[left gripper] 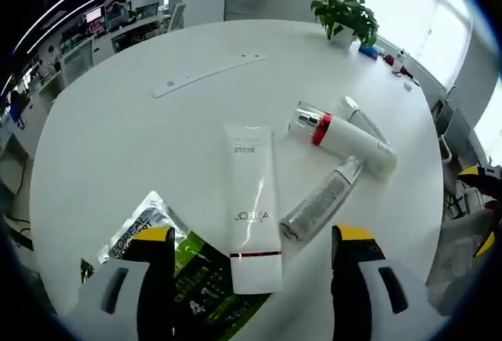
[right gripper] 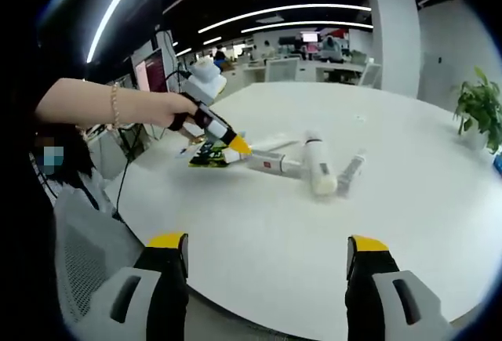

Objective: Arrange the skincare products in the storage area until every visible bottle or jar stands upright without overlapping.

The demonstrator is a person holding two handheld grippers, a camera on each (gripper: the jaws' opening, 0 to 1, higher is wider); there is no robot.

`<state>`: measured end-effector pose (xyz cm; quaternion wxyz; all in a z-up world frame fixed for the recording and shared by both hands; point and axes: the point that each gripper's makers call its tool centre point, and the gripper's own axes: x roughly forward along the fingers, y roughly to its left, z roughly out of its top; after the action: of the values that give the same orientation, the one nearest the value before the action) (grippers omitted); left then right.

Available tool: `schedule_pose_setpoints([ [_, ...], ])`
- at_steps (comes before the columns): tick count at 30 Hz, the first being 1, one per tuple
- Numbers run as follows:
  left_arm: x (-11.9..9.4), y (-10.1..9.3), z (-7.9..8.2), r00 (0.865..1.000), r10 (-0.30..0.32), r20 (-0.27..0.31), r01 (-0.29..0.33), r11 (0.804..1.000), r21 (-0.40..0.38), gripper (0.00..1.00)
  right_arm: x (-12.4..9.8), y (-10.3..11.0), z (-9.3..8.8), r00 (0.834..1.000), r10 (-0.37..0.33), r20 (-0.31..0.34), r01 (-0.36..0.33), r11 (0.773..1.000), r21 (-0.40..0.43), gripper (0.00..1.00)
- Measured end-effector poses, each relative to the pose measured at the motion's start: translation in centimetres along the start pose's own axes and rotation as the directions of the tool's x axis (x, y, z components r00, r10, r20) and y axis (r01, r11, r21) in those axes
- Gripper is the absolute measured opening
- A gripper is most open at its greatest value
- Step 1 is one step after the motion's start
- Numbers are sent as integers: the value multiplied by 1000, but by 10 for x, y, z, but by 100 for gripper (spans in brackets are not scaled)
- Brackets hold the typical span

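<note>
One white tube [left gripper: 253, 208] lies flat, cap toward left tool [left gripper: 255, 251].

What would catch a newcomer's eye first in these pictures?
A cluster of skincare products lying flat on the round white table: a white L'Oreal tube, a white bottle with a red band and a green-and-silver sachet. The open left gripper hovers over them.

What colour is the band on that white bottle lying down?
Red, on the white bottle, clearest in the left gripper view.
</note>
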<state>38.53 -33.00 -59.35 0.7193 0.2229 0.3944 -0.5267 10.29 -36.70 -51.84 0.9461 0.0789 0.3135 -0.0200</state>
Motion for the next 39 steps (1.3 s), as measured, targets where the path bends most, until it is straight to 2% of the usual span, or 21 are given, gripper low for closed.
schedule_pose_setpoints([
  [4,3,3,5,1000,5,-5,-5,1000,0,75,0,-1,-1,1000,-2,-4,2,1000,1,85],
  [12,6,3,5,999,6,-37,-7,1000,-10,74,0,-4,0,1000,-17,0,17,1000,12,85],
  [22,23,15,20,999,-1,-51,0,1000,-24,74,1,-4,-3,1000,-19,-16,20,1000,14,85],
  [33,25,5,22,997,-21,-72,18,999,-44,74,1,-4,-4,999,-26,-28,26,1000,13,84],
  [39,30,0,21,994,-40,-106,33,997,-69,75,2,-6,-5,999,-30,-29,30,999,15,84],
])
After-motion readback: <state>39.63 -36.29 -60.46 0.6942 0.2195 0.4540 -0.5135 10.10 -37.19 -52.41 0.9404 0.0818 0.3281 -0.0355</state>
